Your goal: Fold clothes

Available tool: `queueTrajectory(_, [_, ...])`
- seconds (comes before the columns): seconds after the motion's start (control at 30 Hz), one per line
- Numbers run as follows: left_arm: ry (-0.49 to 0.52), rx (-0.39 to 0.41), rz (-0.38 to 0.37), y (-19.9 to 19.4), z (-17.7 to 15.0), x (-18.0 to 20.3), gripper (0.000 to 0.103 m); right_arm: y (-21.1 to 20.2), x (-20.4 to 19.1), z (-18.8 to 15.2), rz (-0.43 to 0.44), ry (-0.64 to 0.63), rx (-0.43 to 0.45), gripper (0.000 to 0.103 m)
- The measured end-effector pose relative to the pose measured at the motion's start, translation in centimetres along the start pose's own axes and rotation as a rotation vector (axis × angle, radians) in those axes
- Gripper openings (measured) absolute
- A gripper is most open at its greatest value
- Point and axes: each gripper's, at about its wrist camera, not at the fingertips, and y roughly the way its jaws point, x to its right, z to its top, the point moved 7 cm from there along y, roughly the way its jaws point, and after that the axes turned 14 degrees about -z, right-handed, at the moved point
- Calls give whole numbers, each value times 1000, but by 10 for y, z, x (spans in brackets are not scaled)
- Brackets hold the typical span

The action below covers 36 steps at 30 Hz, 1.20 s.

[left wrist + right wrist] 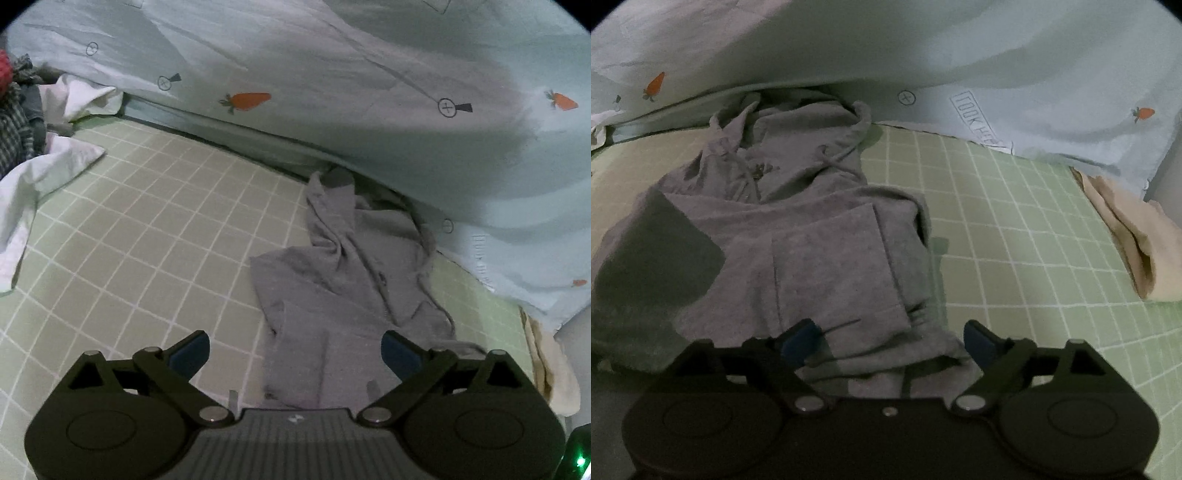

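Green grid sheet [147, 229] covers the bed. Grey hoodie [820, 236] lies crumpled at its far edge, against the carrot-print duvet [332, 74]. Left gripper [295, 350] and right gripper [886, 341]: both released, jaws spread above the hoodie.

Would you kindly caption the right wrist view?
Open right gripper above a crumpled grey hoodie on a green checked sheet.

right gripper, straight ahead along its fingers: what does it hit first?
Most likely the grey hoodie: its hem lies between the open right gripper fingers, and the body stretches ahead. Depth is unclear, but nothing else lies in front.
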Motion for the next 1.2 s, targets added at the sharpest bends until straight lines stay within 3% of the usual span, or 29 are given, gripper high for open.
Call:
queueTrajectory(0.23, [114, -61, -74, 16, -11, 24, 99, 6, 3, -2, 12, 29, -11, 95])
queueTrajectory(0.37, [162, -141, 44, 42, -26, 20, 99, 5, 6, 0, 14, 41, -4, 93])
queueTrajectory(0.43, [166, -139, 58, 44, -26, 15, 99, -4, 11, 5, 23, 76, 37, 80])
queueTrajectory(0.57, [94, -96, 53, 36, -17, 4, 99, -14, 13, 20, 59, 109, 102, 71])
queueTrajectory(0.6, [74, -79, 51, 34, -14, 1, 99, -11, 10, 21, 67, 96, 97, 58])
queueTrajectory(0.63, [54, -63, 49, 31, -11, -2, 99, -9, 8, 23, 74, 83, 92, 38])
queueTrajectory(0.67, [39, -52, 49, 29, -9, -4, 99, -7, 5, 24, 78, 69, 88, 31])
queueTrajectory(0.77, [28, -58, 76, 36, -8, -5, 99, -5, 0, 23, 69, 25, 91, 28])
queueTrajectory(0.9, [75, -108, 135, 55, -20, 1, 99, -13, 5, 23, 45, -2, 119, 5])
queueTrajectory(1.03, [149, -153, 211, 68, -36, 3, 99, -20, 16, 25, 9, -9, 144, 4])
queueTrajectory(1.2, [72, -174, 226, 72, -41, -9, 100, -29, 29, 27, -36, -16, 174, 4])
